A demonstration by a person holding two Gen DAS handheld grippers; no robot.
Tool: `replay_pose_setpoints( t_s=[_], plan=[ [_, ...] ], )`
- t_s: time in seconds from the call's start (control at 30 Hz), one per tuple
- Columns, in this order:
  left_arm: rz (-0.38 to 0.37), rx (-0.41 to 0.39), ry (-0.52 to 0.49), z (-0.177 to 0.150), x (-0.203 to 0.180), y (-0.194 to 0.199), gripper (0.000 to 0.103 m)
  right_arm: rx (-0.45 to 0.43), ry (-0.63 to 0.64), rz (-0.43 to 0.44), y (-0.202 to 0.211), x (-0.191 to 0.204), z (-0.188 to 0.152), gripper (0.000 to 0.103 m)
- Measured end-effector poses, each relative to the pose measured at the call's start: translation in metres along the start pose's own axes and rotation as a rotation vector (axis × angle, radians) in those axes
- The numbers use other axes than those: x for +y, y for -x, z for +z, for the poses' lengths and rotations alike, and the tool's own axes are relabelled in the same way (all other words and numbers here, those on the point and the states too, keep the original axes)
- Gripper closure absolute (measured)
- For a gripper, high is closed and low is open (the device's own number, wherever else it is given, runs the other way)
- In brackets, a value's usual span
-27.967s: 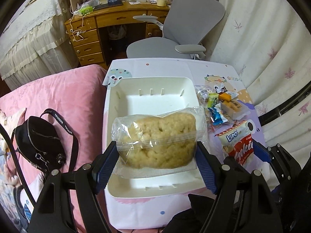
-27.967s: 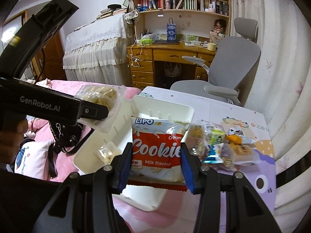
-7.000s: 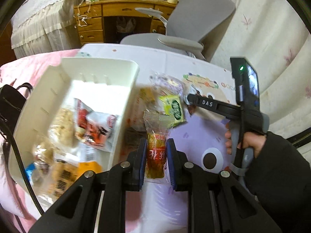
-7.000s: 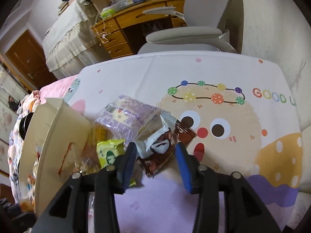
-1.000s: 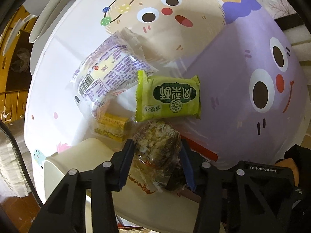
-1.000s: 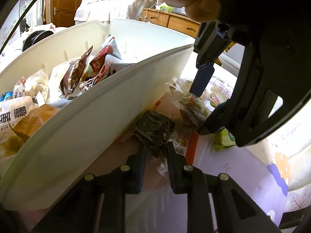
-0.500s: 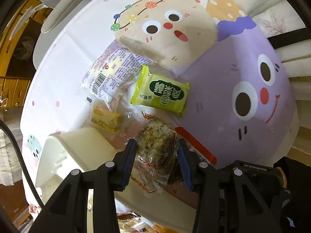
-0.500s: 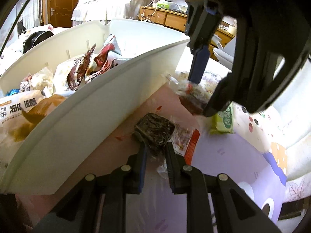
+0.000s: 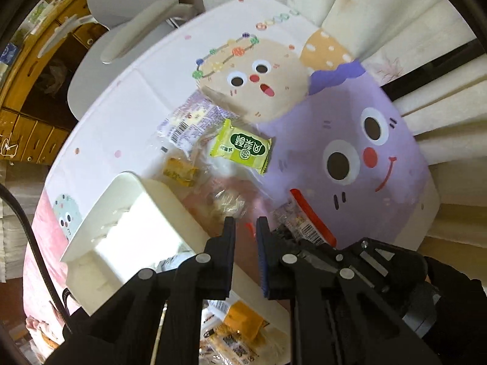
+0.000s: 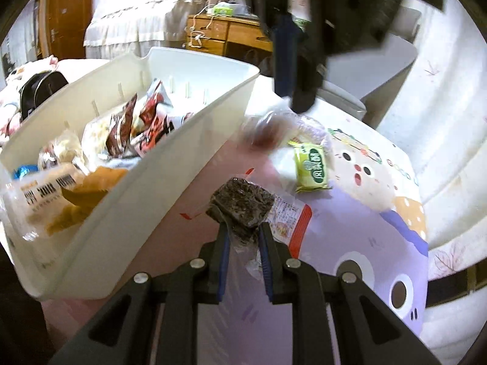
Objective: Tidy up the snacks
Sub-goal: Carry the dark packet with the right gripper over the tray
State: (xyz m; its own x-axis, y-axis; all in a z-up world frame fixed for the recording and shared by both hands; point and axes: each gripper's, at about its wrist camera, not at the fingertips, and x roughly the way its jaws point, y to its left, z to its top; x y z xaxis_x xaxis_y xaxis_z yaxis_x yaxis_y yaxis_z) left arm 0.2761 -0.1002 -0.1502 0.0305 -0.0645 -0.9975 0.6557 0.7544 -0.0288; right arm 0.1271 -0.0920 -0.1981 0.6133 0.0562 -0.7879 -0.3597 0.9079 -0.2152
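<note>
A white bin [image 10: 158,164] on the table holds several snack packs; it also shows in the left wrist view [image 9: 158,213]. My right gripper [image 10: 243,237] is shut on a dark brownie pack [image 10: 242,202], held just above the table beside the bin. My left gripper [image 9: 245,222] is nearly closed with nothing between its fingers; it hangs above the table, seen from below in the right wrist view [image 10: 292,97]. A clear-wrapped snack [image 9: 226,202] lies blurred on the table below it. A green pack [image 9: 242,149], a purple pack [image 9: 191,118] and a yellow pack [image 9: 179,172] lie nearby.
The table has a cartoon cloth [image 9: 350,140]. A grey chair [image 9: 121,39] stands at its far side, a wooden desk [image 10: 225,36] beyond. A pink bed with a black bag [image 10: 39,88] lies left of the bin. Curtains [image 10: 441,91] hang at the right.
My left gripper has let go of the clear-wrapped snack, closed up and risen. My right gripper has lifted the brownie pack a little and drawn back.
</note>
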Motion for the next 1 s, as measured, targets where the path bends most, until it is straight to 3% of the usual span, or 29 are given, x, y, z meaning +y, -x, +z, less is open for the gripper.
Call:
replay_pose_setpoints(
  t_s=[0.2,0.47,0.8,1.0],
  plan=[
    [-0.011,-0.058,0.026,-0.031,0.002,0.03,0.092,-0.03,-0.024,-0.049,0.029,0.01,0.011,0.085],
    [-0.017,-0.118,0.076,-0.086,0.033,0.062,0.092,-0.074,-0.04,-0.098,0.062,0.037,0.031,0.085],
    [-0.023,-0.136,0.106,-0.161,0.069,0.078,0.092,-0.105,-0.036,-0.076,0.079,0.102,0.049,0.084],
    [-0.023,-0.137,0.116,-0.19,0.086,0.08,0.09,-0.104,-0.046,-0.061,0.08,0.137,0.059,0.083]
  ],
)
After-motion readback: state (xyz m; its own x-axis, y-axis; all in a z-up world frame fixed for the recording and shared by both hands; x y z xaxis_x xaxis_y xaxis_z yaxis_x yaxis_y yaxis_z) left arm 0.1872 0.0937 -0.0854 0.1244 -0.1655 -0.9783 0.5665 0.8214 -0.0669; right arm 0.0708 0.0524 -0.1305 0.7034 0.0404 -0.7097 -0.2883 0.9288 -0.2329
